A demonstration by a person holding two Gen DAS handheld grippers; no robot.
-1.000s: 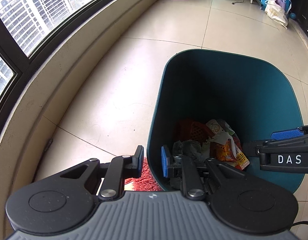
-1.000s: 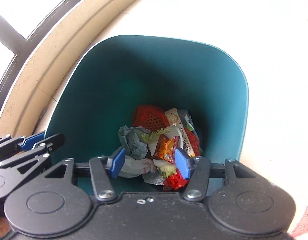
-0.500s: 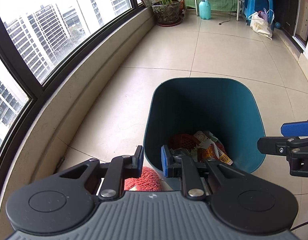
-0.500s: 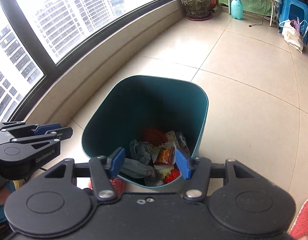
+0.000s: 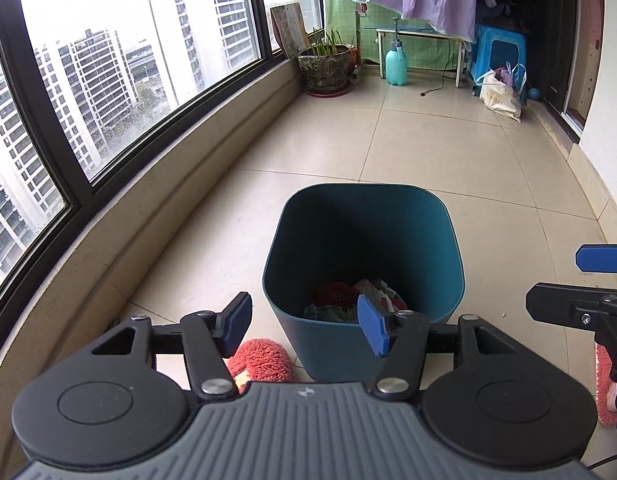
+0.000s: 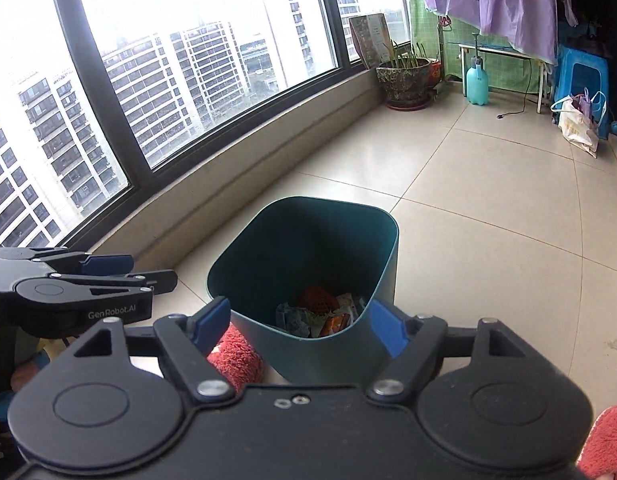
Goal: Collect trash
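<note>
"GenRobot.AI" lettering marks left gripper [image 6: 120, 270] beside bin [image 6: 384, 240].

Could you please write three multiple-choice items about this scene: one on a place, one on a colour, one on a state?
1. Where does the trash lie?
A. on the floor tiles
B. at the bottom of the bin
C. on the window ledge

2. What colour is the bin?
A. dark teal
B. white
C. yellow

3. How does the left gripper stand?
A. shut on a wrapper
B. shut and empty
C. open and empty

Answers: 1 B, the wrappers sit deep inside the bin walls. 2 A, its walls and rim are dark teal in both views. 3 C, its blue pads stand wide apart with nothing between them; the right gripper is open too.
</note>
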